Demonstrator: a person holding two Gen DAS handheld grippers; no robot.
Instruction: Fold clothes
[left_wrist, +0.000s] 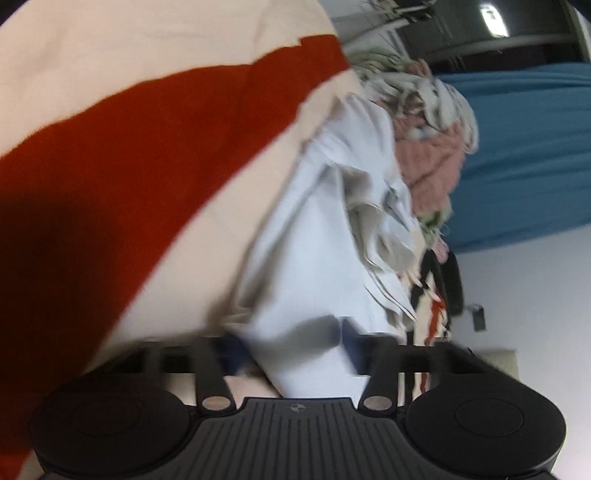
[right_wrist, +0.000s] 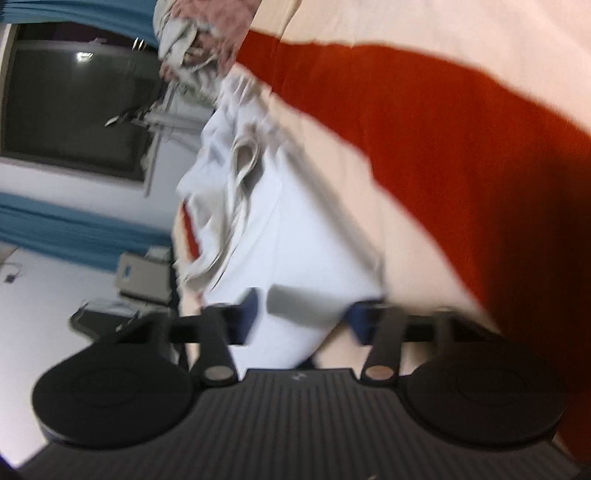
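A pale white-blue garment (left_wrist: 325, 236) lies stretched over a cream bed cover with a broad red stripe (left_wrist: 155, 155). It runs back between the blue pads of my left gripper (left_wrist: 295, 350), which is closed on its near end. In the right wrist view the same garment (right_wrist: 295, 236) passes between the blue pads of my right gripper (right_wrist: 303, 317), which also grips its near end. Both views are tilted sideways and blurred. The garment's far end is bunched and creased.
A heap of other clothes (left_wrist: 432, 147), pink, beige and white, lies beyond the garment. Blue curtains (left_wrist: 524, 147) hang by a dark window (right_wrist: 74, 99). A white wall (left_wrist: 535, 295) and a small box-like unit (right_wrist: 144, 277) stand past the bed edge.
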